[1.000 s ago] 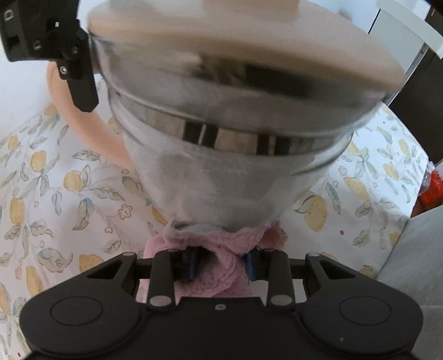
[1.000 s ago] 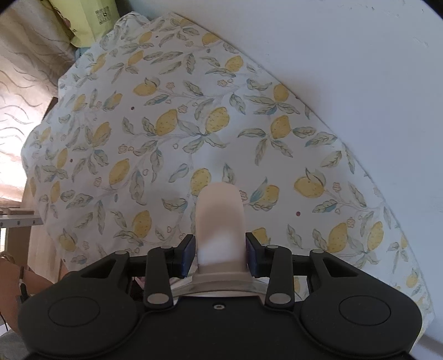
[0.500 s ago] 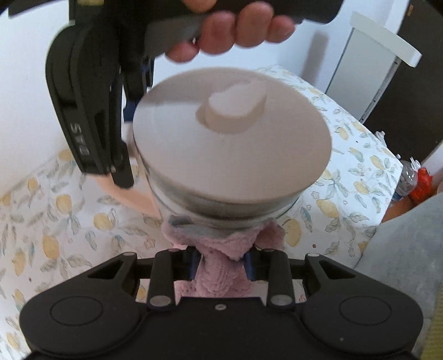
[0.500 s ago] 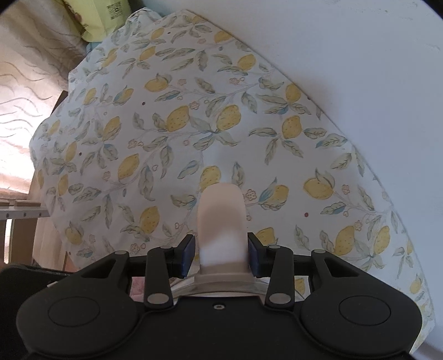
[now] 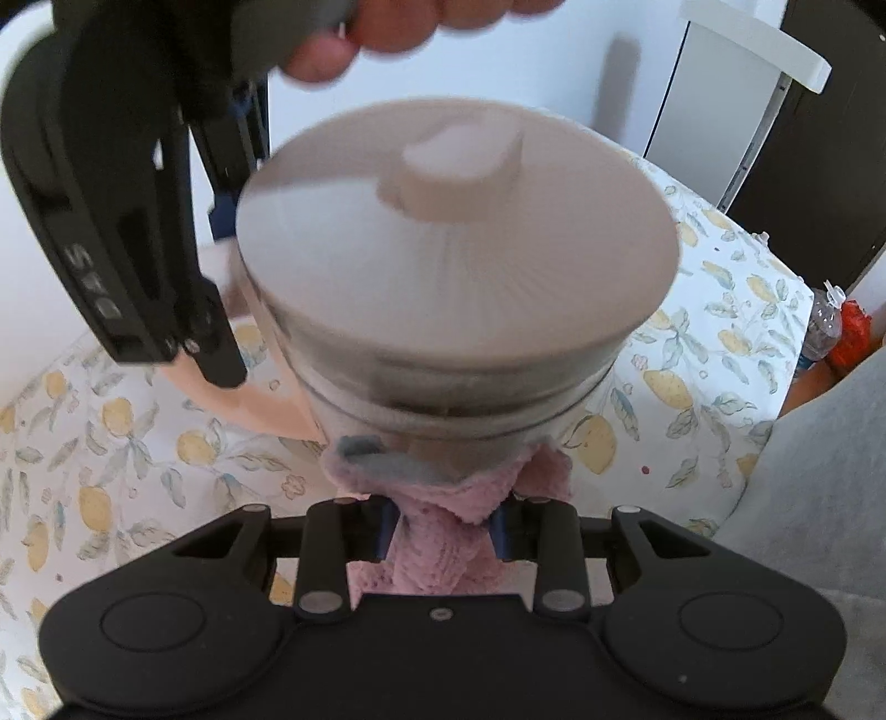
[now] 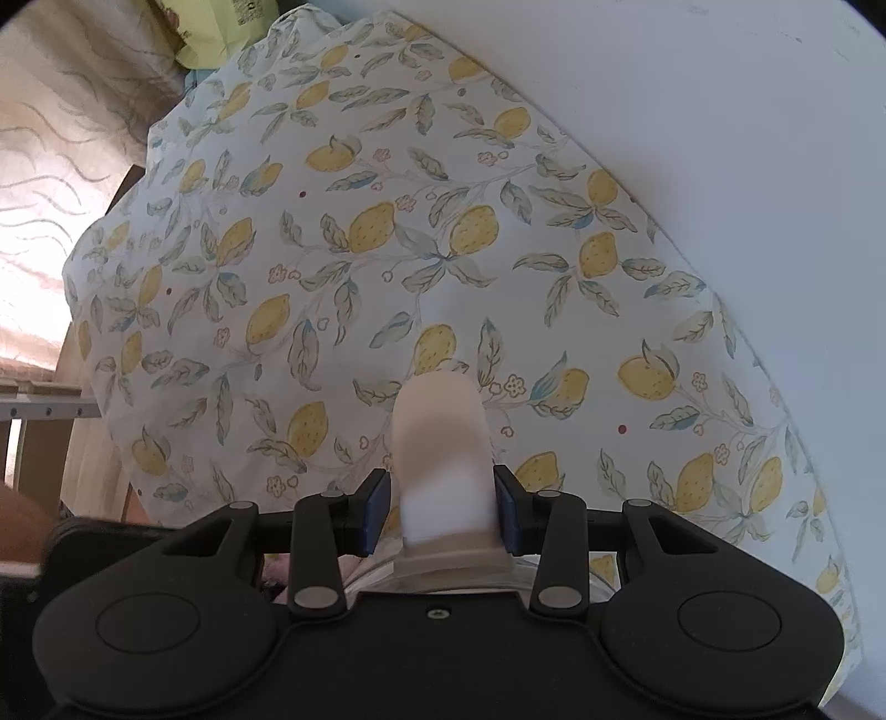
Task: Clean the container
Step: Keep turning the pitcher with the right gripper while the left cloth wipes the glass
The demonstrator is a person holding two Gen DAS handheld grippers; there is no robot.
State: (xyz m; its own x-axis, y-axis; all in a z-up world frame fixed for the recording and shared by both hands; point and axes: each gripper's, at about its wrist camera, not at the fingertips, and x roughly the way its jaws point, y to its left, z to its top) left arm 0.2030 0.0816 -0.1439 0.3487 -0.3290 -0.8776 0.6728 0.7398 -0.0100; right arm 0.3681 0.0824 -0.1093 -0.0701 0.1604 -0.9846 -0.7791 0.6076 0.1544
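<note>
Pink cloth (image 5: 437,548) under container (image 5: 443,310)

A lived-in room of a home: the tabletop (image 6: 637,183) stands against a plain white wall (image 6: 720,83) and is dressed in a cloth printed with lemons and leaves (image 6: 387,232). A curtain with a wavy pattern (image 6: 50,166) glows with daylight at one end, beside a wooden frame (image 6: 88,459) and a green package (image 6: 221,27). At the other end stand a white panel (image 5: 736,72), dark furniture (image 5: 830,138), a plastic bottle (image 5: 825,321) and grey upholstery (image 5: 819,526).
</note>
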